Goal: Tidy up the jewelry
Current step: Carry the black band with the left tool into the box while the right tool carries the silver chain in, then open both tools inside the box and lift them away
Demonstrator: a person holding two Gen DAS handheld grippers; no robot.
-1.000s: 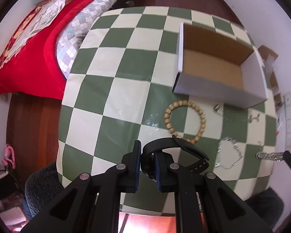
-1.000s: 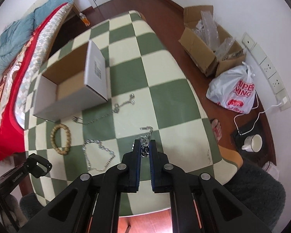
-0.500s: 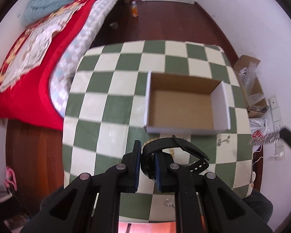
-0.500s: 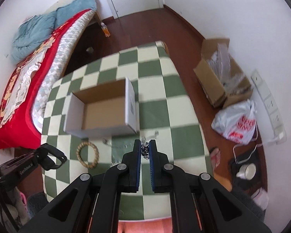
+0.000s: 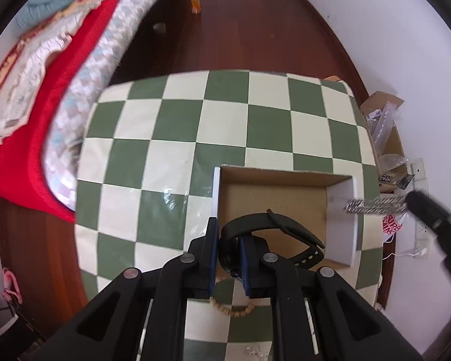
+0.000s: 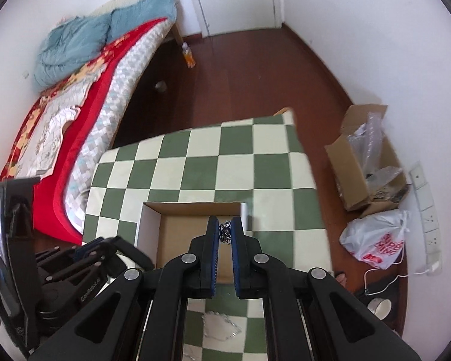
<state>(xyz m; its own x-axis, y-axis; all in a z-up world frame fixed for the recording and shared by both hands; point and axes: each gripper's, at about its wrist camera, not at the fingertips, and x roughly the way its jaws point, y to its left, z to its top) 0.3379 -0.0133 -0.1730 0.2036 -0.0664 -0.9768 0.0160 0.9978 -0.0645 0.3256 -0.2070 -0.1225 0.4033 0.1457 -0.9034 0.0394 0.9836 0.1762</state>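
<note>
Your left tongs (image 5: pixel 228 245) are clamped on the black watch (image 5: pixel 273 234), held over the cardboard box (image 5: pixel 273 192) near its left wall. Your right tongs (image 6: pixel 225 234) pinch the silver chain (image 6: pixel 225 232) above the box's right half. The box sits near the worktop (image 5: pixel 171 138) front edge; checkered surface beyond lies open. Bead bracelet (image 5: pixel 231 311) lies below. Floor bag (image 6: pixel 381 245) reads "SUPER".

Red letters reading "SUPER" stand on the white plastic shopping bag (image 6: pixel 375 245) at the right edge; its second line is only partly legible.
</note>
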